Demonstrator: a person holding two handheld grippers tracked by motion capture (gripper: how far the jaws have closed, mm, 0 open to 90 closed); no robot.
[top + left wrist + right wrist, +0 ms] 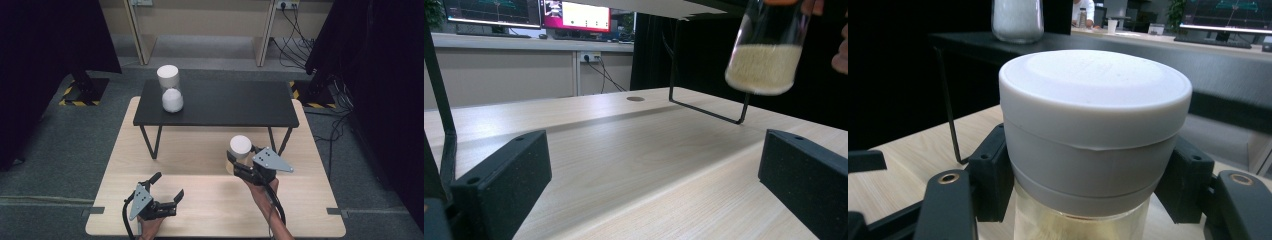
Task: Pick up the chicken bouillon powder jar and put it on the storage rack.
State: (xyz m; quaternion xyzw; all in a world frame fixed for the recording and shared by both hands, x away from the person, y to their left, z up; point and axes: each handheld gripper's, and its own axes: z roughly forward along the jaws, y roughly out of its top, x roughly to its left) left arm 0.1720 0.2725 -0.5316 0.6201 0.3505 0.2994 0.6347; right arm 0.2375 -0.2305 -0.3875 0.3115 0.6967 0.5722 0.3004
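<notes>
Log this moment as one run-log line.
left gripper: open, empty, low over wooden table | right gripper: shut on white-lidded jar, lifted | second jar: on black shelf

In the right gripper view the held jar (1083, 220) is cut off by the bottom edge, its base hidden; the far jar (1017, 19) loses its lid past the top edge. In the left gripper view the held jar's top runs past the top edge. The monitors (574, 14) are too blurred to read.
</notes>
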